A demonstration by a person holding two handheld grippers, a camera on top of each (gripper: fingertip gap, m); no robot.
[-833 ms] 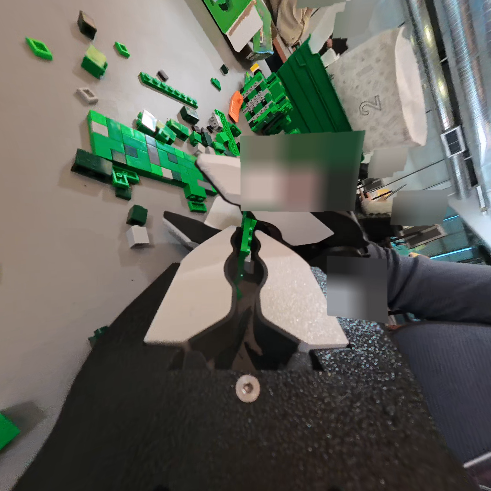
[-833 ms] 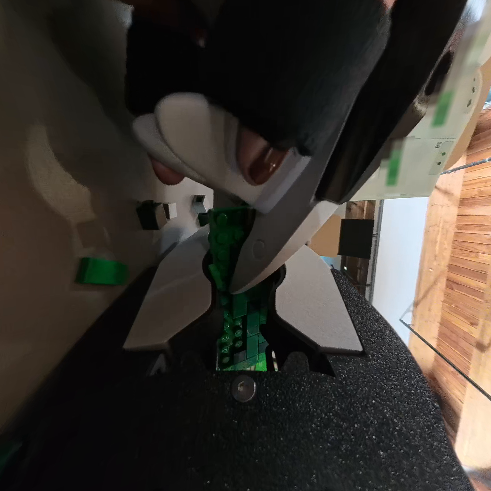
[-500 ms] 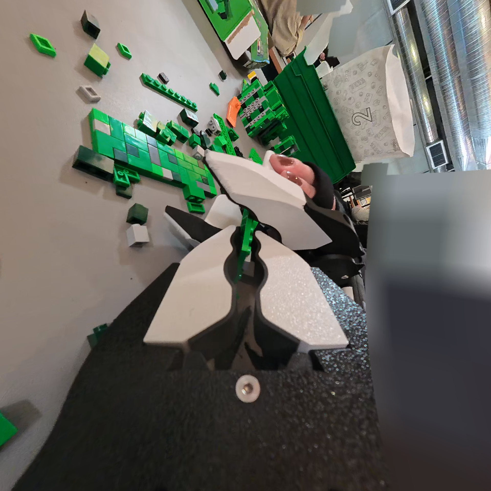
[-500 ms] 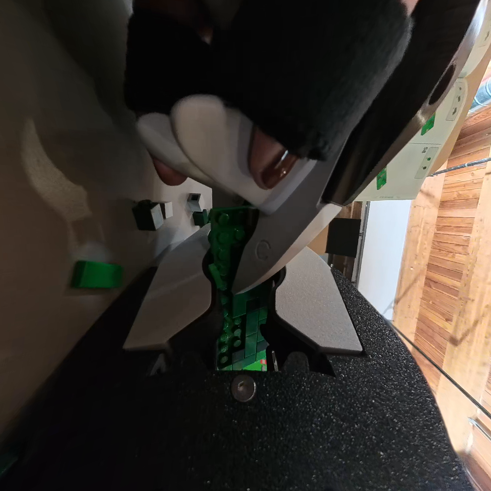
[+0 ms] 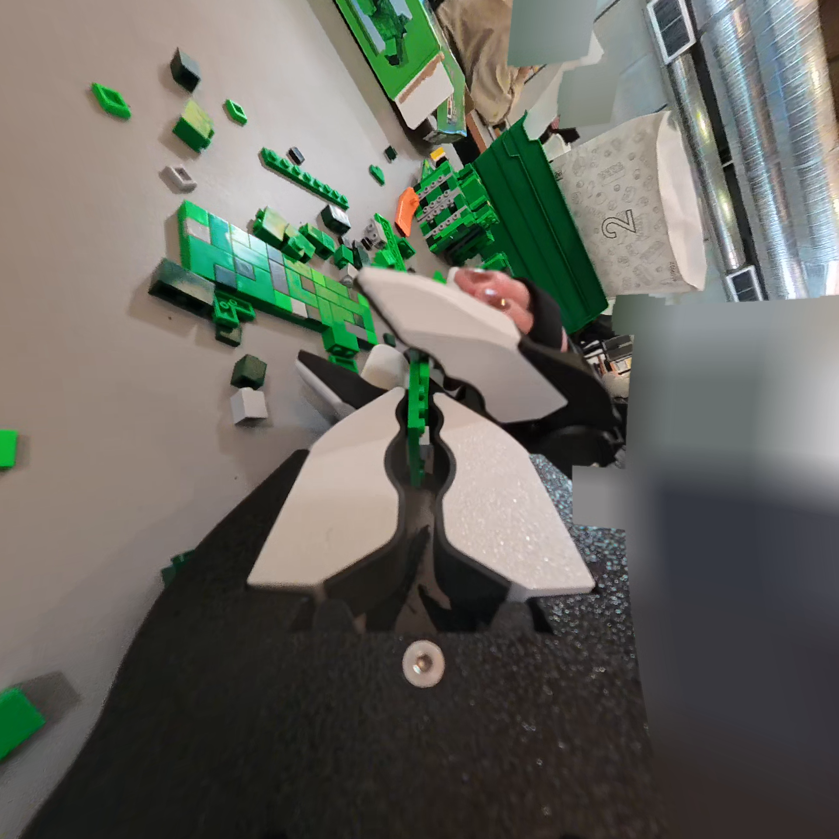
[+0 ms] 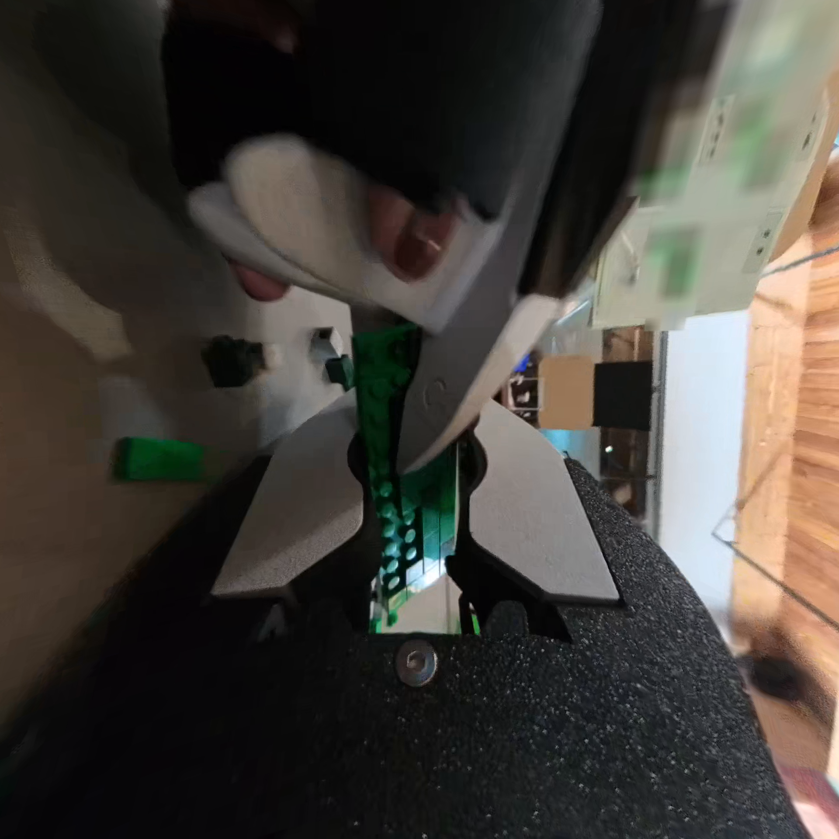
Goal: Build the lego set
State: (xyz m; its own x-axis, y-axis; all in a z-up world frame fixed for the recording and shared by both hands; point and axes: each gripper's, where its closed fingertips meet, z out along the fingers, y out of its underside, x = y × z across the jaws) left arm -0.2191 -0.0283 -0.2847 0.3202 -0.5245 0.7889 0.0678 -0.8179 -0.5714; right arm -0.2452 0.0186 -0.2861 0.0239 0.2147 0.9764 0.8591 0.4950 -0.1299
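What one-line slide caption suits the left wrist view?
Left gripper clamps a thin green Lego plate edge-on, meeting the right gripper above a table strewn with green bricks.

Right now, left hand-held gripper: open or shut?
Shut. The left hand-held gripper has its white fingers pinched against an edge-on green lego plate, which fills the gap between them.

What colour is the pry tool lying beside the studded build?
Orange, with the build beside it; clearest in the left wrist view.
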